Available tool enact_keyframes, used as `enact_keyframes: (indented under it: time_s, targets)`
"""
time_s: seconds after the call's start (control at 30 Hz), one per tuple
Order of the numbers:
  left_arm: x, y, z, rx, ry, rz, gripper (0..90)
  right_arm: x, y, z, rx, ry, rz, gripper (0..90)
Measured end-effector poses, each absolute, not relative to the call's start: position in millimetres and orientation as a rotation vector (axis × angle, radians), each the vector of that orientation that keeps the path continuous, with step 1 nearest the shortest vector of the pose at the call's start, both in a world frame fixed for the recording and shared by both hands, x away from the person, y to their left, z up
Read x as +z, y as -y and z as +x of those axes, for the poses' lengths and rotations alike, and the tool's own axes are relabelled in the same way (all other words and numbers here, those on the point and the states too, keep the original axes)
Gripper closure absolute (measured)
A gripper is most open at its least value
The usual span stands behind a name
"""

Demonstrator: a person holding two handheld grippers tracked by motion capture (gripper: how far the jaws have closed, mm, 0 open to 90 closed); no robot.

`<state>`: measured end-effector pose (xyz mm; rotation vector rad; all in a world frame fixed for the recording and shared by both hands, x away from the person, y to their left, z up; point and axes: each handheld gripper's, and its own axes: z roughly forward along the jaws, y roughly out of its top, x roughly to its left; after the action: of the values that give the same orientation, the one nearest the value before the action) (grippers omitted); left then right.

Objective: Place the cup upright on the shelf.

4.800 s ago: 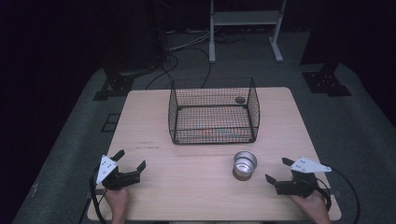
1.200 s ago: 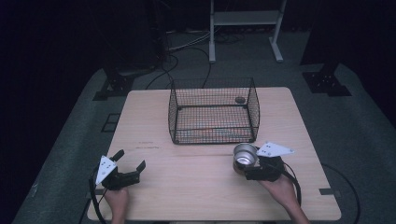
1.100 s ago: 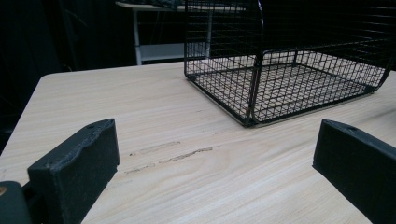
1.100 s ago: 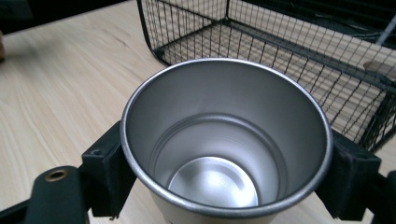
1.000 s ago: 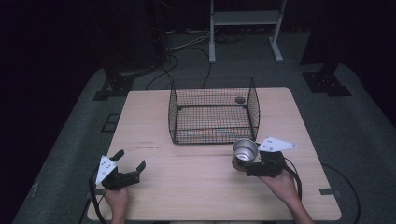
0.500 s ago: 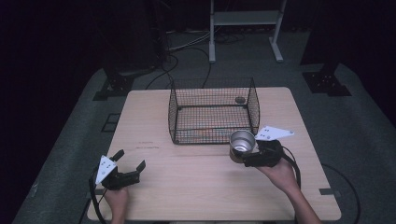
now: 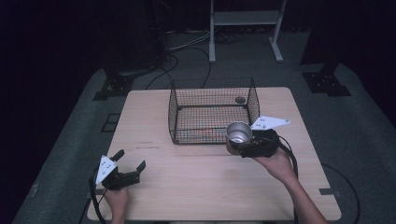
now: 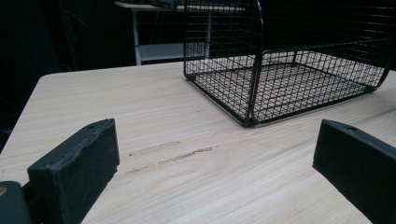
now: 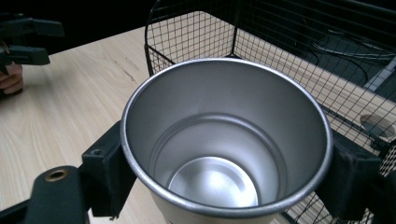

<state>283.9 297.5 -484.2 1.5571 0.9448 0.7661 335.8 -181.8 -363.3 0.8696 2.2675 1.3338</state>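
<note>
My right gripper (image 7: pixel 239 143) is shut on a shiny metal cup (image 7: pixel 238 133) and holds it upright above the table, just in front of the near right corner of a black wire basket (image 7: pixel 212 112). In the right gripper view the cup (image 9: pixel 224 154) is empty, with a black jaw pressed to each side of it and the basket (image 9: pixel 289 51) right behind. My left gripper (image 7: pixel 125 169) rests near the table's front left edge, jaws open with nothing between them. Its own view shows the basket (image 8: pixel 289 70) ahead on the wooden top.
The wooden table (image 7: pixel 154 135) carries the basket at its middle back. A small round object (image 7: pixel 240 100) lies in the basket's far right corner. A white stand (image 7: pixel 243 28) and cables lie on the dark floor beyond the table.
The right gripper closed on the cup, then lifted it off the table and carried it back toward the basket's near right corner. The left gripper stayed where it was.
</note>
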Motion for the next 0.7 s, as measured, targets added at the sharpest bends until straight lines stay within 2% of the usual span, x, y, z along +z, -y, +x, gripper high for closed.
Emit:
enact_keyframes:
  time_s: [0.7]
  targets:
    - [-484, -298, 285, 0.759, -0.943, 1.560, 0.0, -335, 164, 370, 1.325, -2.285, 0.837, 17.7]
